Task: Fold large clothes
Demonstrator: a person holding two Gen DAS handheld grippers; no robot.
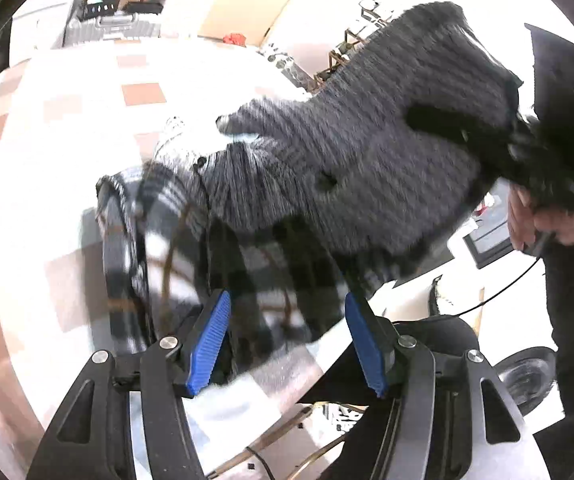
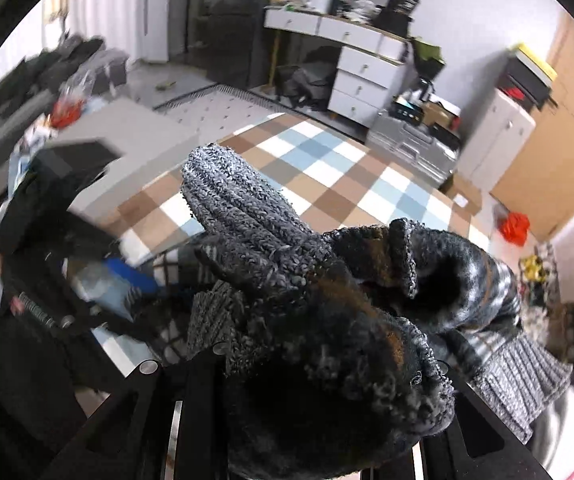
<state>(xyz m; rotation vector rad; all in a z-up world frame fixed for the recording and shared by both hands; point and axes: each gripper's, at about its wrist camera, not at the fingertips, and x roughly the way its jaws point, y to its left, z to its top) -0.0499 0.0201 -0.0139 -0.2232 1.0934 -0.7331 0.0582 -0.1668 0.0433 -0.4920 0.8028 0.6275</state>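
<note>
A thick grey knit sweater (image 1: 347, 152) with a black-and-white plaid part (image 1: 159, 248) hangs stretched in the air over a checkered blanket (image 1: 143, 94). My right gripper (image 1: 547, 152), held by a hand (image 1: 527, 216), is shut on one bunched end of it at the upper right. In the right wrist view the sweater (image 2: 247, 216) piles over that gripper (image 2: 319, 360) and hides its fingers. My left gripper (image 1: 287, 300) stands open just below the hanging plaid part, and its blue pads (image 1: 211, 336) press on nothing. It also shows blurred at the left of the right wrist view (image 2: 135, 280).
The checkered blanket (image 2: 319, 168) covers the floor below. A white dresser (image 2: 363, 64), a silver case (image 2: 415, 140) and a white cabinet (image 2: 499, 136) line the far wall. A grey table (image 2: 127, 136) with clutter stands at the left, a red thing (image 2: 513, 228) at the right.
</note>
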